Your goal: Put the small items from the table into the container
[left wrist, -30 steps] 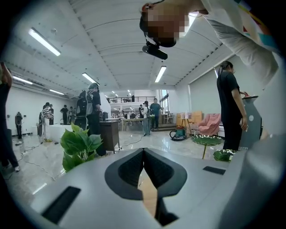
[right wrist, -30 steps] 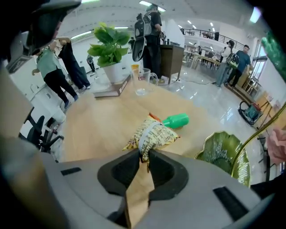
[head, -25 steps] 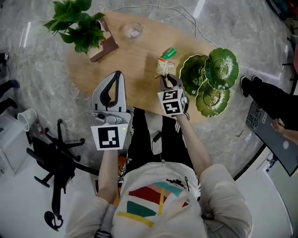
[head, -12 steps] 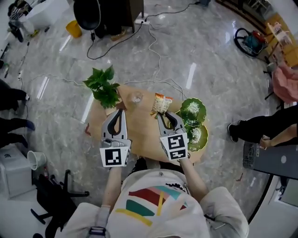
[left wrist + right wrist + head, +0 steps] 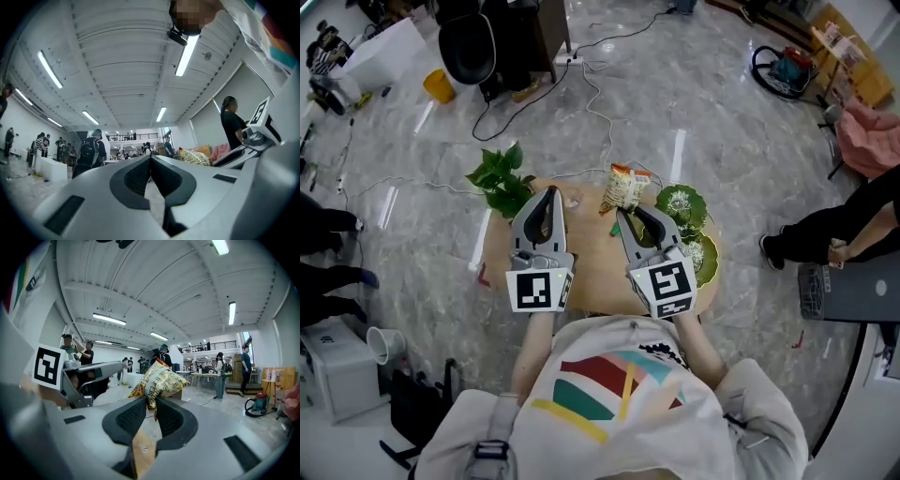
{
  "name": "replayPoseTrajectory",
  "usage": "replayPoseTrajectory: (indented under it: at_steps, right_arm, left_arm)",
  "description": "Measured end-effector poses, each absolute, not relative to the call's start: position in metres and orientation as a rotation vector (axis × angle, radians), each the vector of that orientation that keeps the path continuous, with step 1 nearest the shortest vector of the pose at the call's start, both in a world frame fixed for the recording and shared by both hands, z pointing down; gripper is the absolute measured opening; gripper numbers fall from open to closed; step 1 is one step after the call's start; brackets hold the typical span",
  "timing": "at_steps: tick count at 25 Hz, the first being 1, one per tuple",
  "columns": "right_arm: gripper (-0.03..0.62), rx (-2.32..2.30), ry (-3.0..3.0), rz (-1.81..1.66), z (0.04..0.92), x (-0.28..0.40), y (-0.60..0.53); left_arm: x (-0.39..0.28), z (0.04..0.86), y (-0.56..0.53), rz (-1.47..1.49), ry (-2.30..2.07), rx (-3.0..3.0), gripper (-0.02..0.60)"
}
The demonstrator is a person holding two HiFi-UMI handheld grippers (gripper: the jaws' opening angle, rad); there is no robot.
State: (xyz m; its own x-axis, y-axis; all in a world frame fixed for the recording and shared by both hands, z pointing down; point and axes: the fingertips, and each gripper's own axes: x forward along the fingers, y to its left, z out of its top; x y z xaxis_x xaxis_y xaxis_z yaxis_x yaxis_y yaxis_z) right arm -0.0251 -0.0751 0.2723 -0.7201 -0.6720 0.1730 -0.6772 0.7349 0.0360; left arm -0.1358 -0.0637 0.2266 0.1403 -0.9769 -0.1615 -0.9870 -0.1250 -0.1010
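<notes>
My right gripper [image 5: 622, 215] is shut on the bottom edge of a yellow-and-orange snack bag [image 5: 626, 185], which hangs from it high above the oval wooden table [image 5: 591, 267]. In the right gripper view the bag [image 5: 159, 379] stands up from between the closed pads [image 5: 132, 414]. The green leaf-shaped dishes [image 5: 682, 205] sit at the table's right end, below and to the right of the bag. My left gripper [image 5: 548, 193] is raised beside it, shut, with nothing in it; its tips [image 5: 150, 157] meet. The bag [image 5: 193, 157] also shows in the left gripper view.
A potted plant [image 5: 499, 177] stands at the table's left end, a small glass bowl [image 5: 573, 199] next to it. Cables [image 5: 598, 94] run over the marble floor beyond. A person [image 5: 825, 246] stands at the right; a black chair [image 5: 473, 47] is at the far left.
Both grippers have risen well above the table, the right one lifting the snack bag off it. The table now looks much smaller and farther below.
</notes>
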Motion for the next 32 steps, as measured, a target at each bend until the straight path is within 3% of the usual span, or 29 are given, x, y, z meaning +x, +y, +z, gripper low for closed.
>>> replayPoseTrajectory:
  at_steps: [6,25,32]
  right_arm:
    - [0.071,1.091,-2.784,0.102,0.273,-0.015,-0.075]
    - [0.072,1.286,-2.188,0.461,0.48,0.112,-0.157]
    - [0.072,1.312,-2.102,0.504,0.507,0.129,-0.166]
  left_arm:
    - [-0.119,0.227,-0.064,0.077,1.896,-2.259,0.008]
    - [-0.116,0.245,-0.062,0.022,1.934,-2.274,0.008]
    - [-0.125,0.249,-0.06,-0.002,1.966,-2.249,0.008]
